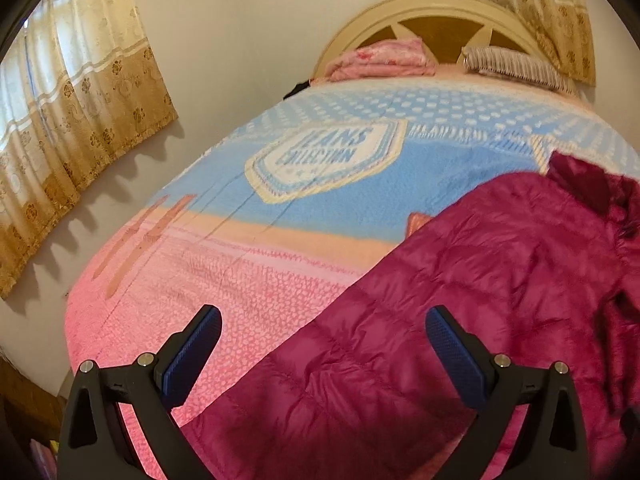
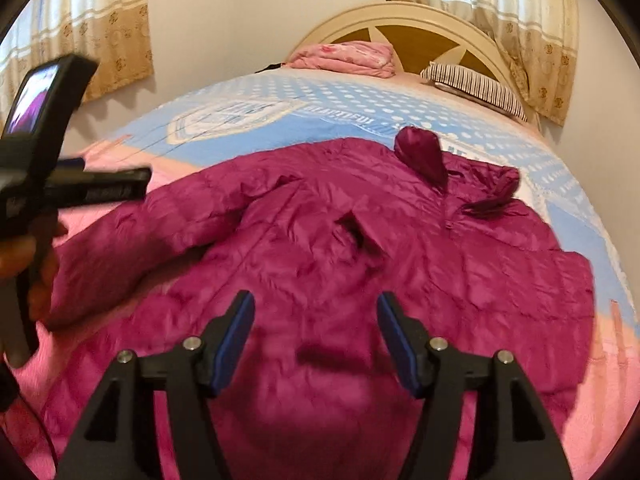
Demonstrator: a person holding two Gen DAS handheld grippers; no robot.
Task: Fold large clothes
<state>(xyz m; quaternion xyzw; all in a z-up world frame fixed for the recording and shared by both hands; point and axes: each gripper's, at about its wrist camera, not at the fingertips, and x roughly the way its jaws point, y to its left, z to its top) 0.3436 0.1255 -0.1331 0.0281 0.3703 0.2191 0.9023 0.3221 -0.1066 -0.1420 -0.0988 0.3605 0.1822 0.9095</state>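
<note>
Jacket (image 2: 320,240) flat on bed; left hand-held gripper (image 1: 324,344) & right hand-held gripper (image 2: 316,328) both apart, empty.

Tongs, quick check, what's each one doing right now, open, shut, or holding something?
Left tongs: open, empty, above the magenta jacket.
Right tongs: open, gripping nothing, above the jacket.

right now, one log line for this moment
left gripper open | right gripper open | magenta puffer jacket flat on bed, unheld
</note>
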